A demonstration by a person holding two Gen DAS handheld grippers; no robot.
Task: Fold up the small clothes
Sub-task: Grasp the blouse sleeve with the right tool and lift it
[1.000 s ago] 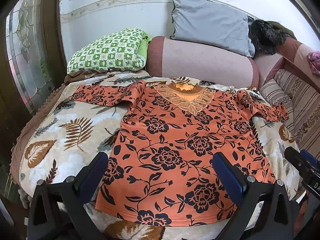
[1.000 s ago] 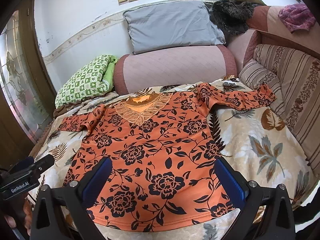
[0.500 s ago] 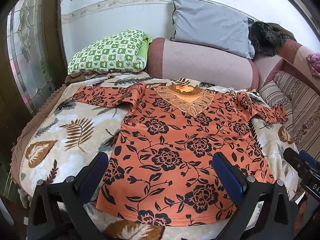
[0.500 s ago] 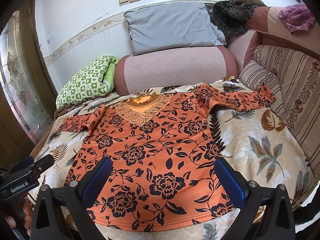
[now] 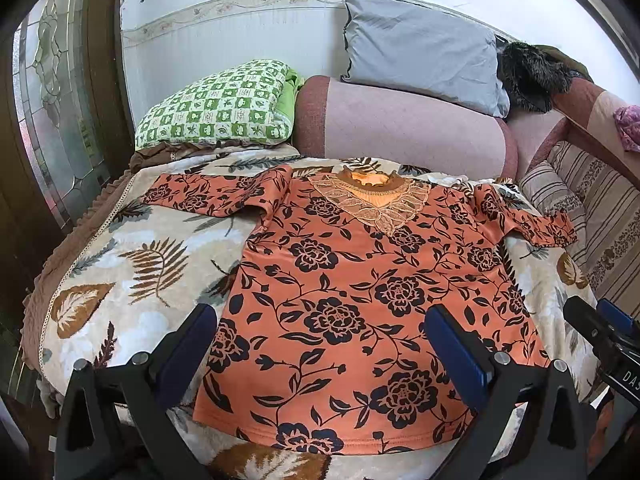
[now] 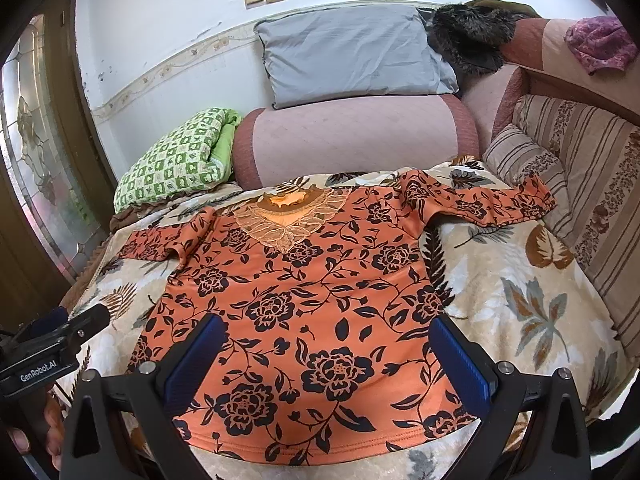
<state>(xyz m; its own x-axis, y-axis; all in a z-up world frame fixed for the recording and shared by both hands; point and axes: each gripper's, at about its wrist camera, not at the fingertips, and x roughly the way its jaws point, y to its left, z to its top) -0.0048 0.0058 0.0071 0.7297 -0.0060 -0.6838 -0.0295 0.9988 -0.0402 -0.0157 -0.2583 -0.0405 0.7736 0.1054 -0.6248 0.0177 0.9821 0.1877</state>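
An orange shirt with black flowers (image 5: 360, 280) lies flat and face up on a leaf-print blanket (image 5: 132, 272), sleeves spread to both sides, lace collar at the far end. It also shows in the right wrist view (image 6: 312, 300). My left gripper (image 5: 320, 344) is open and empty, held above the shirt's hem. My right gripper (image 6: 326, 352) is open and empty, also above the hem. The right gripper's body shows at the right edge of the left wrist view (image 5: 604, 340), and the left gripper's body at the left edge of the right wrist view (image 6: 52, 352).
A pink sofa back (image 5: 408, 128) stands behind the blanket with a grey pillow (image 5: 420, 56) on it. A green checked pillow (image 5: 216, 108) lies at the far left. A striped cushion (image 6: 560, 184) borders the right side. A glass door (image 5: 52, 120) is on the left.
Both grippers have drifted back and up a little; the shirt looks slightly farther. The shirt has not moved.
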